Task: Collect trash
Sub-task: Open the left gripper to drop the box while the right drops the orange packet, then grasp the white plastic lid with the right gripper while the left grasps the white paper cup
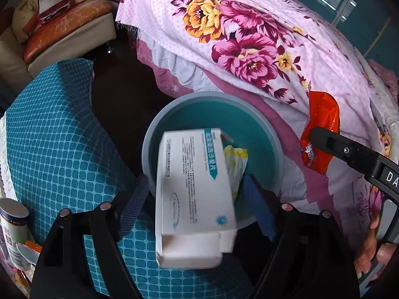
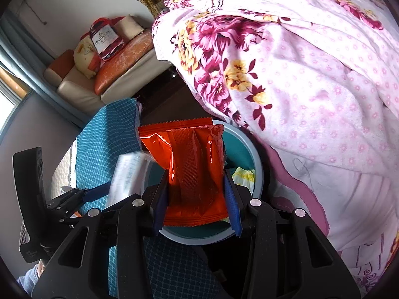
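Bedroom, floral bedspread beside bin. Left tongs apart, box loose, may catch rim. Right tongs clamped on wrapper, may flutter wide

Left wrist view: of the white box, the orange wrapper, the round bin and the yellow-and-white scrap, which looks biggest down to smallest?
1. Round bin
2. White box, though nearness to the camera inflates it
3. Orange wrapper
4. Yellow-and-white scrap, partly hidden behind the box

A home bedroom – a bed under a pink floral quilt, and beyond its far corner a cream sofa with orange cushions – a round bin beside the bed
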